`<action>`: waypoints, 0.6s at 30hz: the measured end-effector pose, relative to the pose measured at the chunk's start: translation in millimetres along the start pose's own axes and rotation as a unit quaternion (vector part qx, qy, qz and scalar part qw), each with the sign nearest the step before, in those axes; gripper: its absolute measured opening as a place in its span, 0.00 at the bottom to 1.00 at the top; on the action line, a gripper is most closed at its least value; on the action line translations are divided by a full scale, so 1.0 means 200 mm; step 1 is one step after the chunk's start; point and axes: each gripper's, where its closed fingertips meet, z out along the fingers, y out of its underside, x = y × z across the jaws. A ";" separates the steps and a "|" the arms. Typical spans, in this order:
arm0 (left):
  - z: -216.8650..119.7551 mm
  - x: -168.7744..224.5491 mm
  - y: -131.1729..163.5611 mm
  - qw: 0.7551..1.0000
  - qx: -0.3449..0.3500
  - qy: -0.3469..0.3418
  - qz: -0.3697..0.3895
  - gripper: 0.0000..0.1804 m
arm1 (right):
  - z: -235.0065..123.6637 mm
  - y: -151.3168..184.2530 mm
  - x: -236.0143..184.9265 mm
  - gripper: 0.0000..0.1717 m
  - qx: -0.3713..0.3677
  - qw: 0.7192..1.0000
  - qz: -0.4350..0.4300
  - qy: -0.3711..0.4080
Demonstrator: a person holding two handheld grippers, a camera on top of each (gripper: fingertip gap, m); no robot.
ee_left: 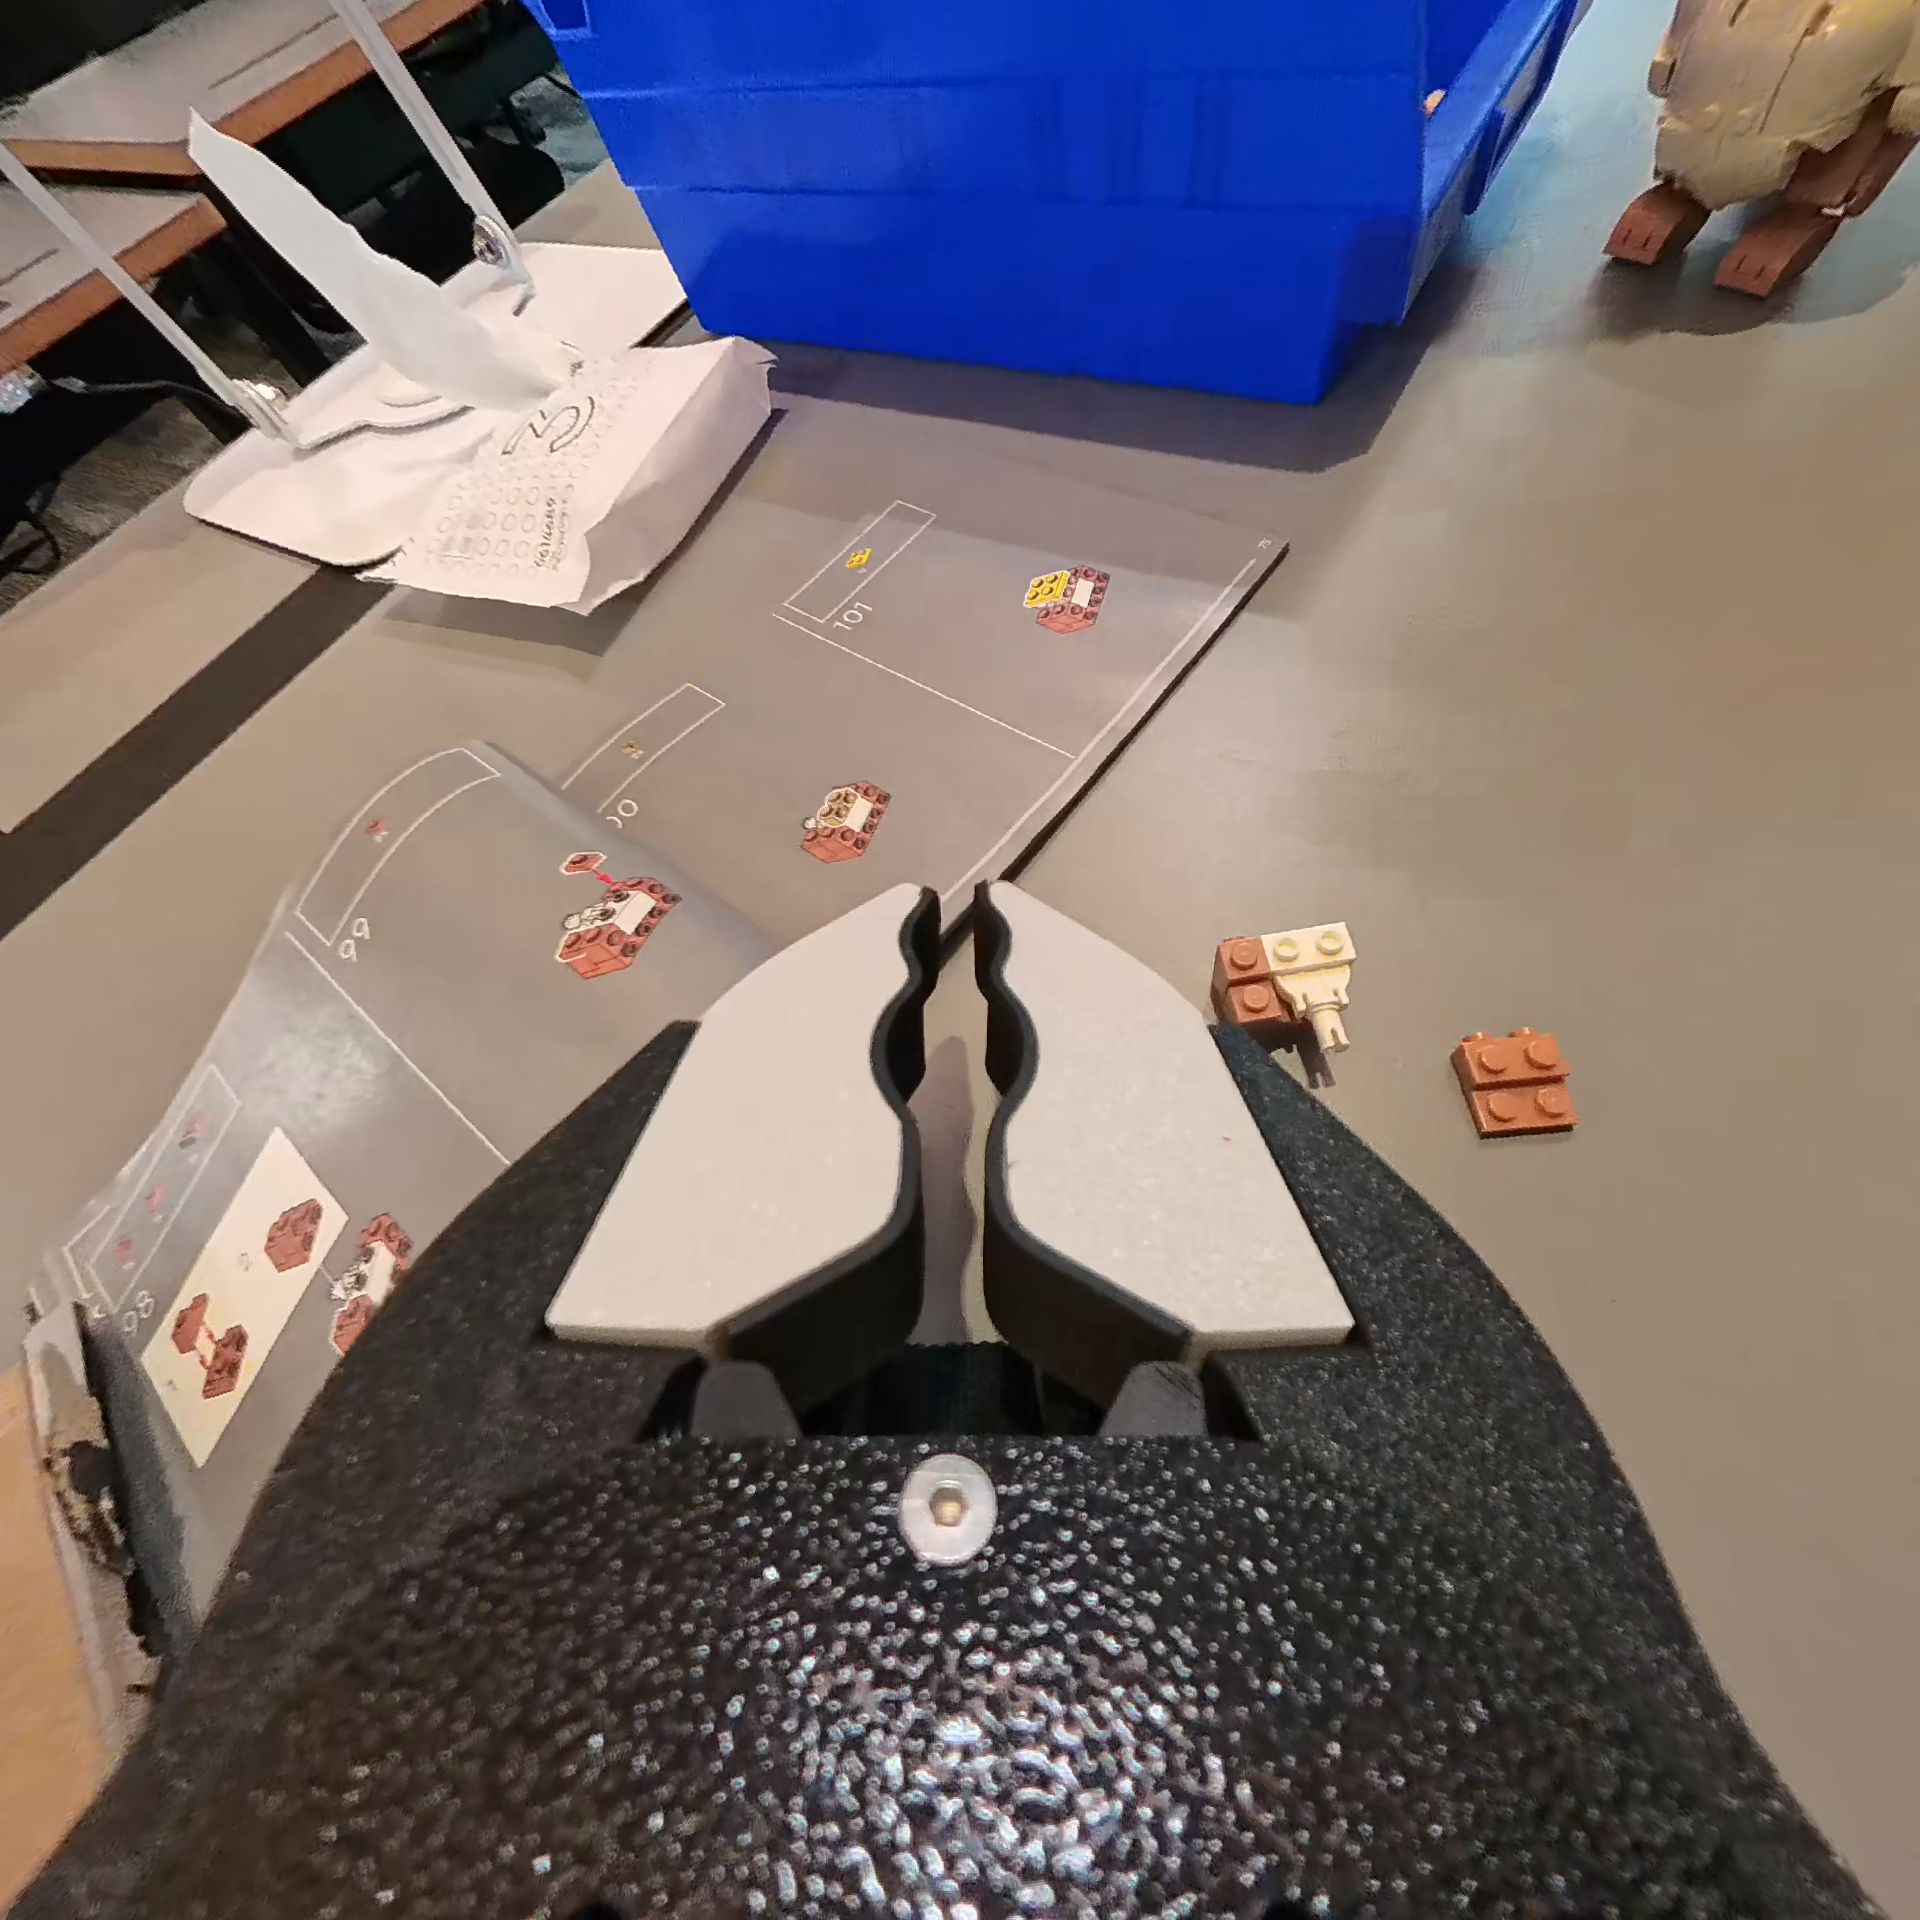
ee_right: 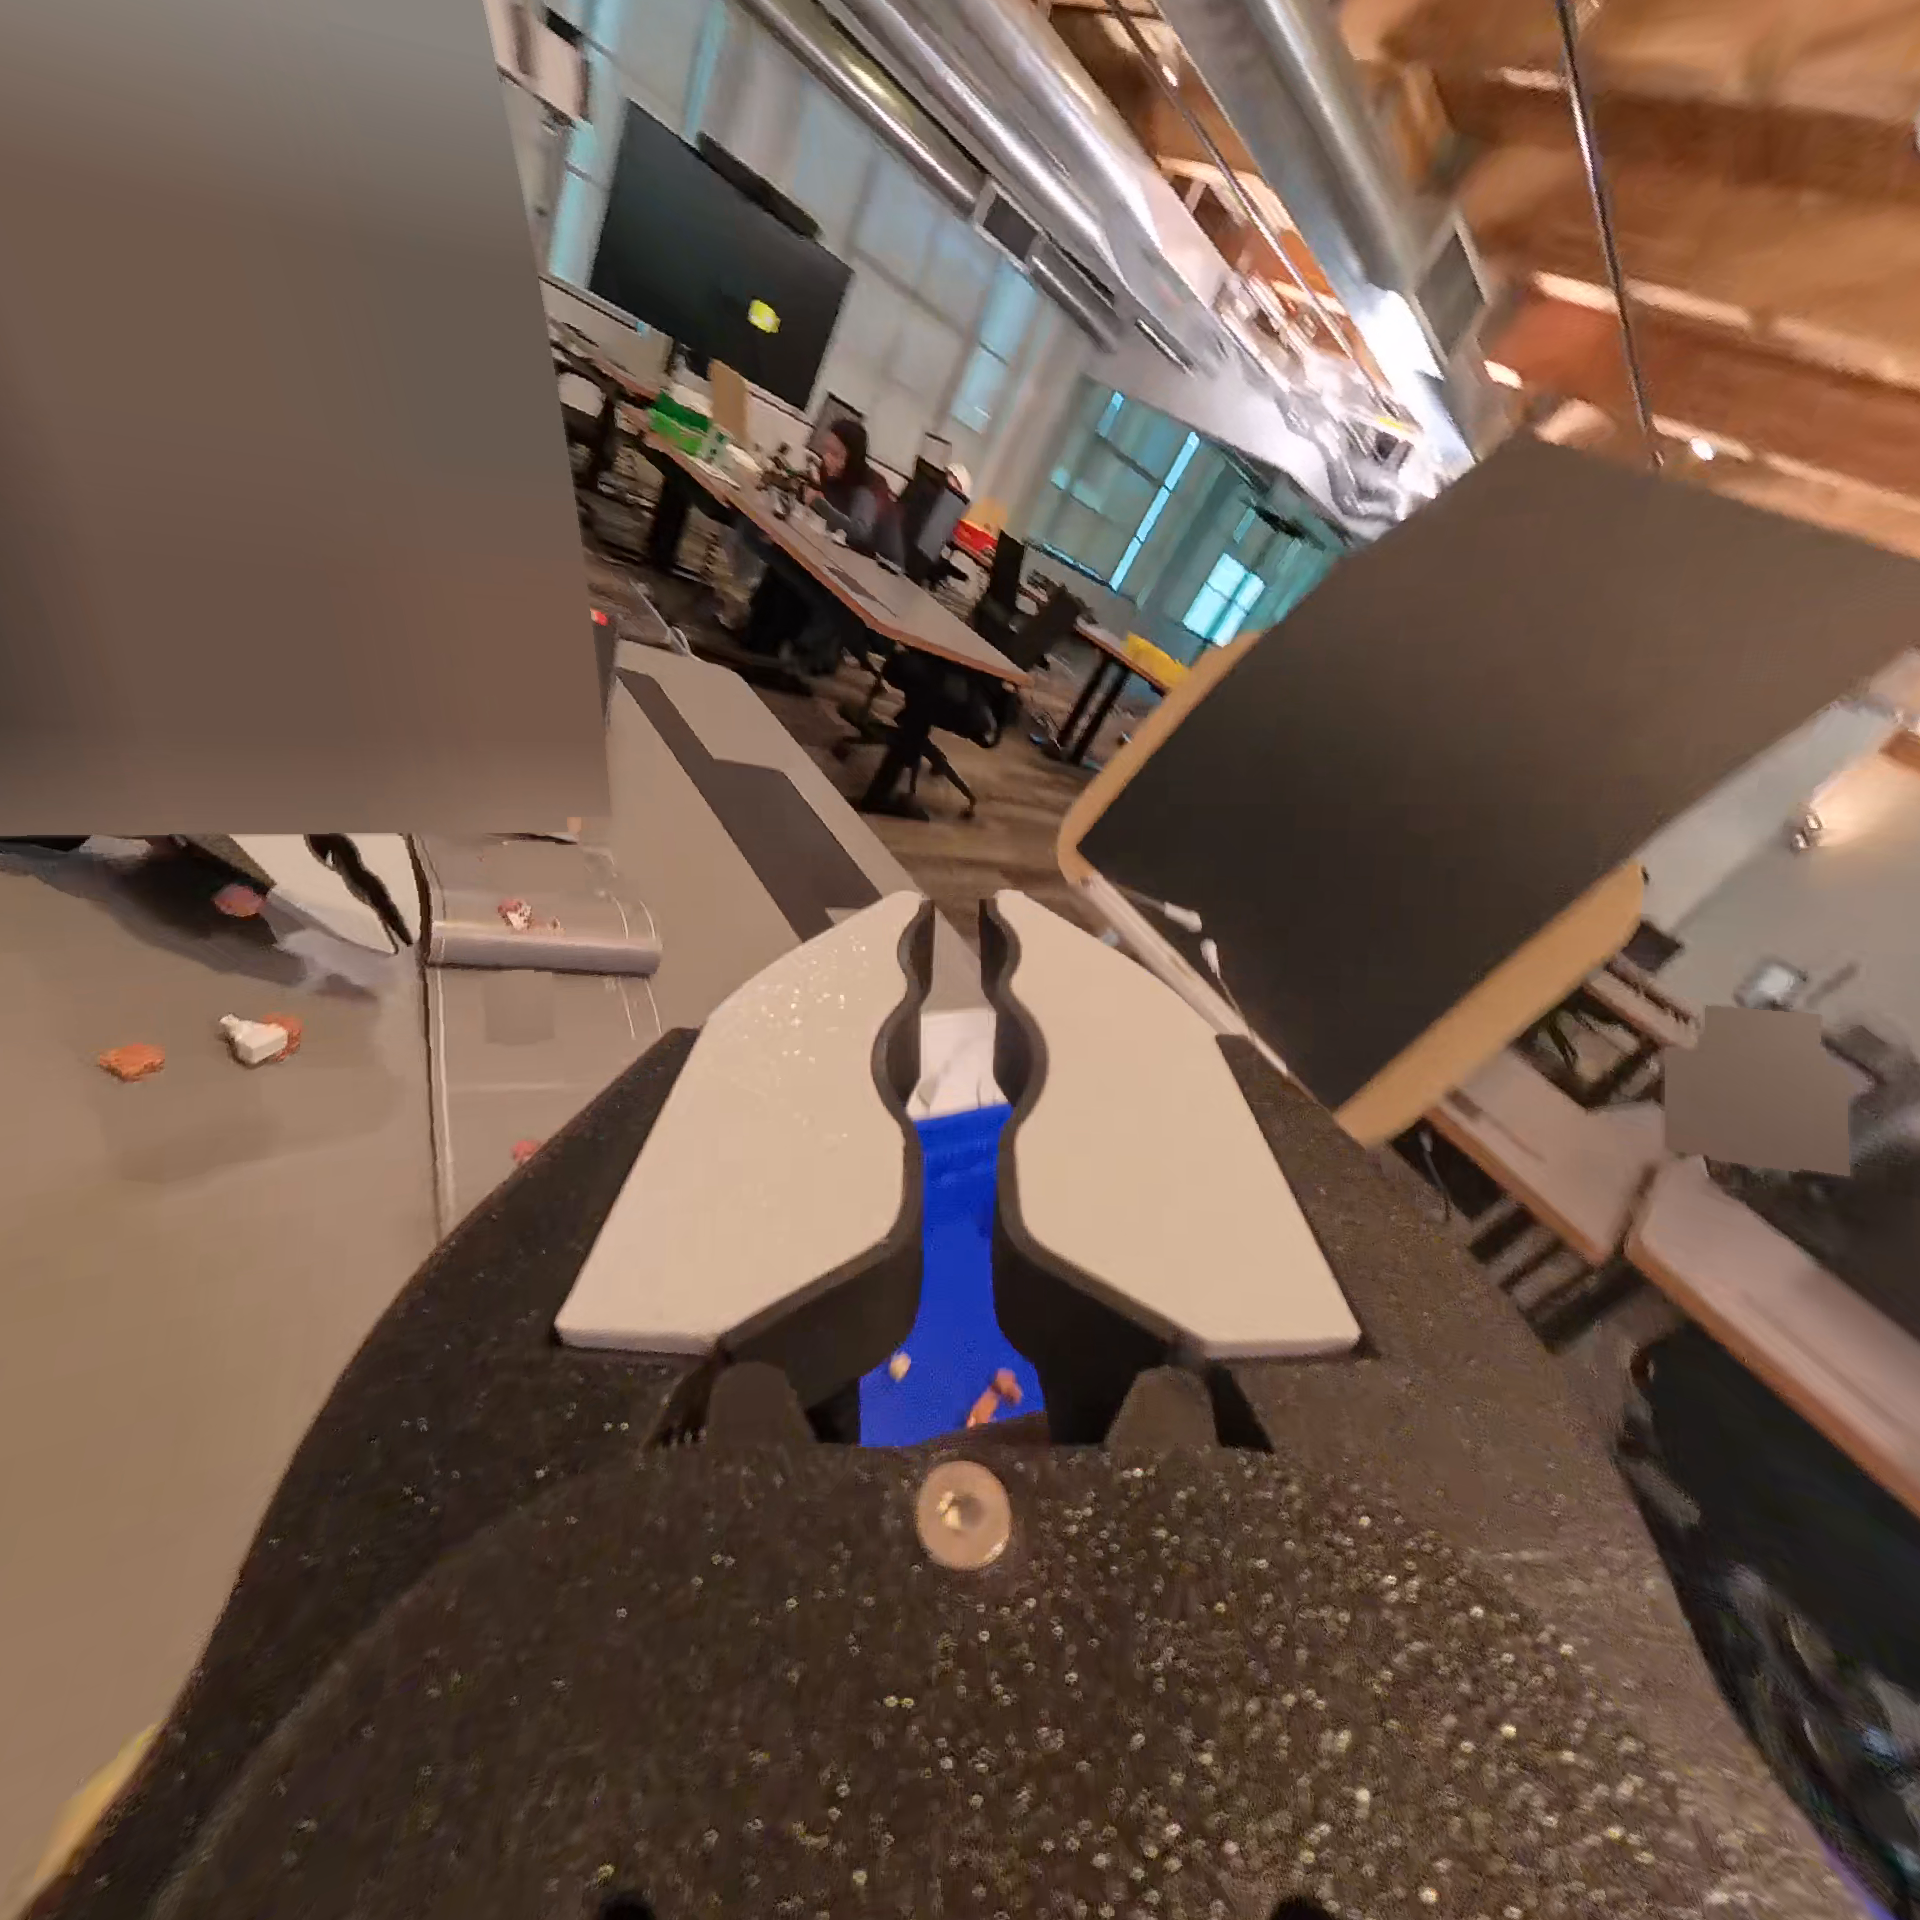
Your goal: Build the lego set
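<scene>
In the left wrist view, the left gripper (ee_left: 958,902) hung above the grey worktop (ee_left: 1558,675) with its fingers (ee_left: 831,1091) drawn nearly together, a narrow slit between the dark pads and nothing in it; only the worktop and the edge of an open instruction booklet (ee_left: 935,665) showed through the gap. Just to the right of the fingers lay a small brown-and-cream brick assembly (ee_left: 1288,977), and a little farther right a loose brown brick plate (ee_left: 1515,1081), apart from it. Ahead of the fingers stood a blue bin (ee_left: 1039,187), with a torn white paper bag (ee_left: 499,488) off to the left and a tan and brown brick figure (ee_left: 1766,125) far to the right. Any pick from here would, as a judgement, need wider fingers first and a square approach onto a brick's flat sides. In the right wrist view, the right gripper (ee_right: 958,914) was tilted and pointed out across the room, its fingers (ee_right: 800,1143) also close with a slim gap and holding nothing that could be seen. Beneath the fingers was the blue bin's floor (ee_right: 951,1247) with a few small brown pieces (ee_right: 997,1392) lying loose. Far to the left of the fingers the two brick pieces showed on the worktop. Because this view was blurred, steadying the gripper before reaching into the bin would seem wise.
</scene>
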 end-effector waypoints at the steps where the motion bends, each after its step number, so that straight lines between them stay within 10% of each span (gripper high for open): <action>1: 0.00 0.00 0.00 1.000 0.002 -0.003 0.006 0.03 | 0.05 -0.02 0.01 0.05 0.013 1.000 -0.008 -0.008; 18: 0.02 -0.04 0.04 0.999 -0.027 -0.025 0.023 0.03 | 0.33 -0.19 0.30 0.03 0.122 0.992 -0.018 0.024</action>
